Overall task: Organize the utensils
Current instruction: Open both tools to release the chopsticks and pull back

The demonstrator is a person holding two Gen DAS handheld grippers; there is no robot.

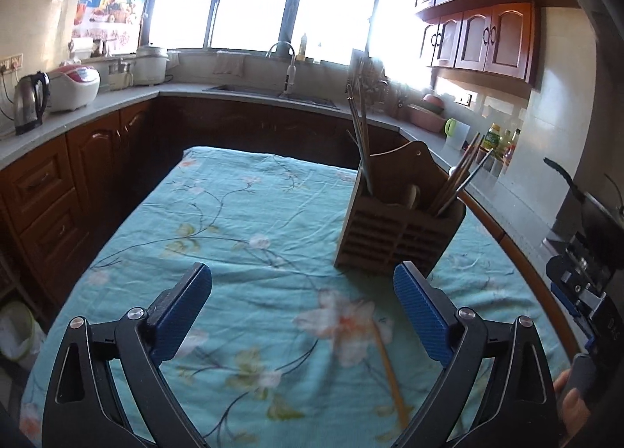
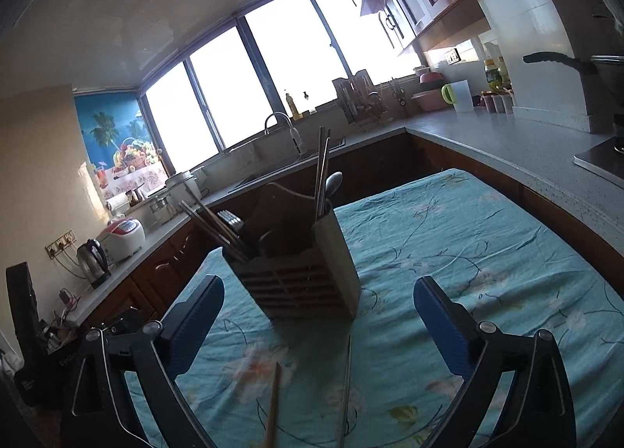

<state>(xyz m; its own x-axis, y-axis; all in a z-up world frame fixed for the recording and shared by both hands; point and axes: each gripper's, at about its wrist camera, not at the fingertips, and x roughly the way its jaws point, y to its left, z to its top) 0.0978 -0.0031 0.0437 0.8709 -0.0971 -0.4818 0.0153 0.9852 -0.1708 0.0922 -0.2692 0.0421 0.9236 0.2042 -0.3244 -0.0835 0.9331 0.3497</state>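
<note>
A slatted wooden utensil holder (image 1: 397, 237) (image 2: 300, 280) stands upright on the teal floral tablecloth (image 1: 234, 214) (image 2: 468, 237). It holds metal chopsticks (image 2: 323, 163), a spoon (image 2: 333, 183) and wooden chopsticks (image 2: 218, 225) (image 1: 460, 179). My left gripper (image 1: 303, 272) is open with nothing between its blue pads; the holder is ahead and to its right. A wooden chopstick (image 1: 390, 370) lies on the cloth between the fingers. My right gripper (image 2: 319, 286) is open and empty, facing the holder. Below it lie a wooden chopstick (image 2: 272, 405) and a metal chopstick (image 2: 345, 389).
Kitchen counters wrap around the table, with a sink and tap (image 1: 286, 69), a kettle (image 1: 29, 103), a rice cooker (image 1: 74, 87) and bottles (image 1: 503, 144). A pan handle (image 2: 553, 58) juts out at the right. A hand (image 1: 569, 405) shows at the right edge.
</note>
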